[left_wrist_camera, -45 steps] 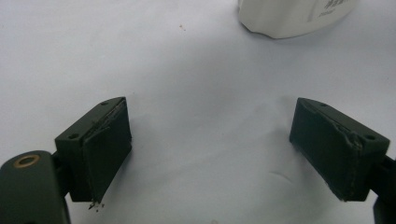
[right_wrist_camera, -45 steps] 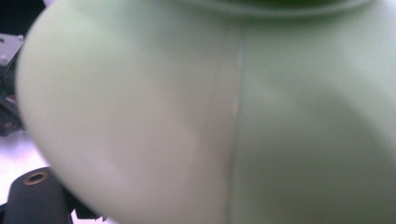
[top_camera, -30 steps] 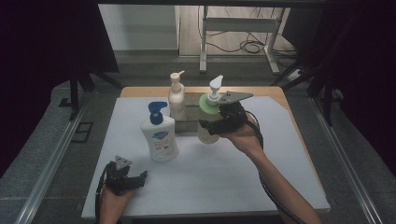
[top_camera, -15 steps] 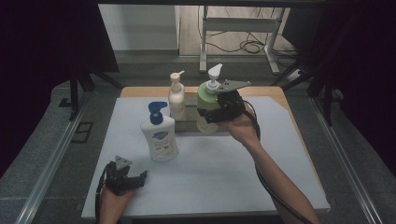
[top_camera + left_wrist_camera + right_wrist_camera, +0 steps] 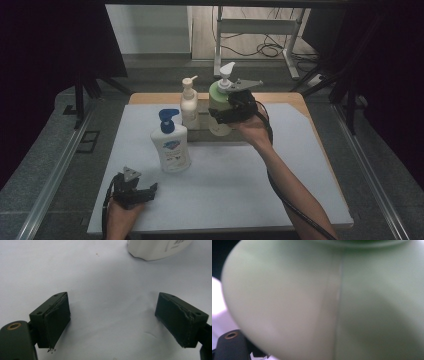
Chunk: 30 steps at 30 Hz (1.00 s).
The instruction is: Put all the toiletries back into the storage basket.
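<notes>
Pale green plastic, smooth and rounded with a faint moulded seam down its side, crowds your right gripper view: that is the green pump bottle, pressed up close against the camera. From the high view you see its whole shape, a squat green body with a darker green collar and a white pump head, standing at the far middle of the white mat. Your right gripper is clamped on the body of that bottle from the side, jaws spread wide around it.

Just to its left stands a slim cream pump bottle, narrow-necked, and nearer you a broader white bottle with a blue pump and a printed label. The mat looks matte and papery, laid over a wooden table whose edge shows at the far side.

Your left gripper rests low at the near left of the mat, jaws wide apart with nothing between them. Its own view shows what the high view cannot: the dark pads are scuffed and frayed along their edges, and the rounded white base of the blue-pump bottle sits at the top edge.
</notes>
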Available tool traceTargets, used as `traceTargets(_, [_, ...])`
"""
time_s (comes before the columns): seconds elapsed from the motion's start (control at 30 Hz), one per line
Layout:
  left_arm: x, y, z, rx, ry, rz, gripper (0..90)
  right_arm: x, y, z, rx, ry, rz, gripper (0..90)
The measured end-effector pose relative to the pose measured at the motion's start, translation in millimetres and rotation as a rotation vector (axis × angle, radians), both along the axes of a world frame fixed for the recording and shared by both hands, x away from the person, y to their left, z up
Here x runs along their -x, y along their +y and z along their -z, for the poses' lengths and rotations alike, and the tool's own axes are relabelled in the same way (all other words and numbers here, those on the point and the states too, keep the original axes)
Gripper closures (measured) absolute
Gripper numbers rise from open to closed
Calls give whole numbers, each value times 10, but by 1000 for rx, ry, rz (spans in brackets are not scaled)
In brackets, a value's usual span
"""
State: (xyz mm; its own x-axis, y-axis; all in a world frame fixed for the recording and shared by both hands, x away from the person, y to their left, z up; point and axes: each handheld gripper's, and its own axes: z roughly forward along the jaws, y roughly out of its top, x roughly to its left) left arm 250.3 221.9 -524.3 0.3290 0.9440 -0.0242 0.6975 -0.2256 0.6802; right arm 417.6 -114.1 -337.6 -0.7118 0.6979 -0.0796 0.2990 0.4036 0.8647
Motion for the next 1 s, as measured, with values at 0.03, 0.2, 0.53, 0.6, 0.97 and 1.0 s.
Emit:
traceTargets(0.03, [0, 0, 0, 0, 0, 0, 124, -15, 6, -1, -1, 1, 3, 116])
traceTargets(0.2, [0, 0, 0, 0, 0, 0, 124, -92, 35, -5, -1, -5, 18, 116])
traceTargets(0.53, [1, -1, -1, 2, 3, 0, 124, -253, 95, 27, 2, -10, 54, 116])
traceTargets(0.6, [0, 0, -1, 1, 2, 0, 124, -287, 103, 43, 3, -7, 61, 116])
traceTargets(0.97, [0, 0, -1, 1, 3, 0, 123, -436, 164, 220, 17, 5, 94, 116])
traceTargets(1.0, [0, 0, -1, 2, 3, 0, 123, -450, 168, 236, 20, 5, 90, 116])
